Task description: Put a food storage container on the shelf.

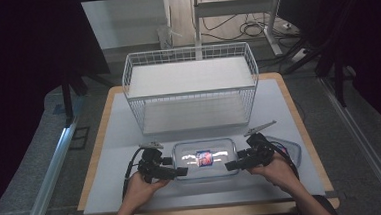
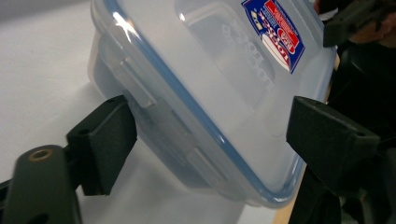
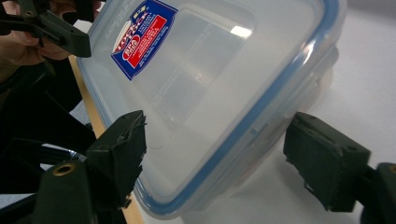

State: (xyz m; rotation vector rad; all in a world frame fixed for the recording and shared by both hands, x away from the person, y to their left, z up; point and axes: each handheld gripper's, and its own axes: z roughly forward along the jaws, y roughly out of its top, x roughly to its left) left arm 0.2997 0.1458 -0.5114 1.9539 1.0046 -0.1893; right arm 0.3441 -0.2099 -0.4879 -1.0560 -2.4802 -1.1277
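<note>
While the box sits on the desk before the basket, the left hand-held gripper and right hand-held gripper straddle its ends, jaws spread, neither visibly clamped.

Your left gripper and right gripper are black, with blocky pads, brass-ringed screw holes, trailing black cables

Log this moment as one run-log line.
left gripper: open, jaws straddling container end | right gripper: open, straddling other end | lidded container: on table, before wire basket
</note>
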